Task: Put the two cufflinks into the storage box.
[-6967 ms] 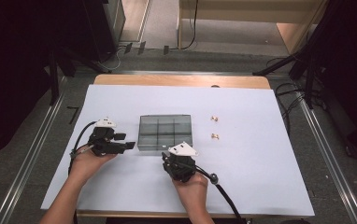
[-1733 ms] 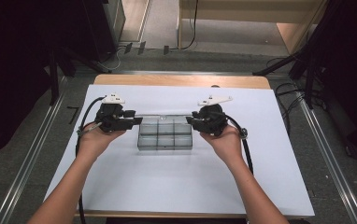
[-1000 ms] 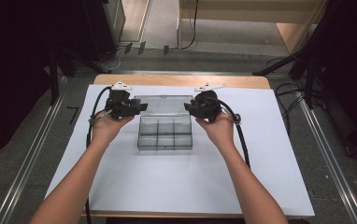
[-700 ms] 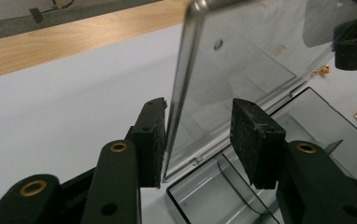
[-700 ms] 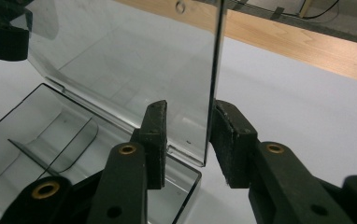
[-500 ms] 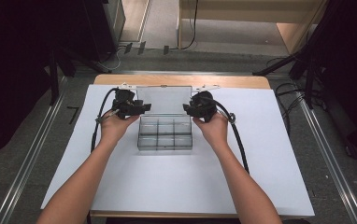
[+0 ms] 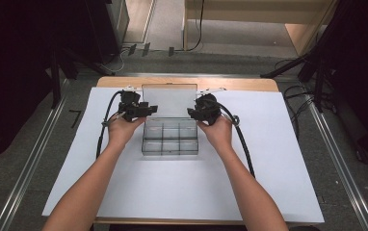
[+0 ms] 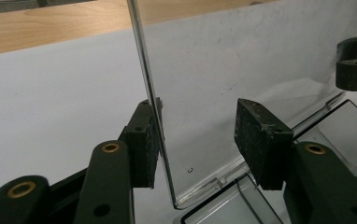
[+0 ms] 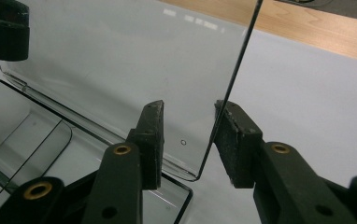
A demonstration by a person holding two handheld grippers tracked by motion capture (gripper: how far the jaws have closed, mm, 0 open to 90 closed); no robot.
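A clear plastic compartment box (image 7: 170, 139) lies on the white sheet, its lid (image 7: 168, 101) swung up and leaning toward the far side. My left gripper (image 7: 141, 109) is at the lid's left edge and my right gripper (image 7: 194, 111) at its right edge. In the left gripper view the left gripper (image 8: 197, 135) is open around the lid (image 8: 242, 56), whose edge rests against one pad (image 8: 144, 140). In the right gripper view the right gripper (image 9: 188, 135) is open too, with the lid (image 9: 120, 60) edge against the outer pad (image 9: 235, 140). The box's compartments look empty.
A white sheet (image 7: 278, 159) covers the table; a strip of bare wood (image 7: 249, 84) shows at the far edge just behind the lid. Cables (image 7: 242, 139) trail from both grippers along the forearms. Dark stands and floor rails flank the table.
Both grippers moved from the box's sides toward the far edge and the lid rose from flat to open. In the last half second it tipped a little farther back.
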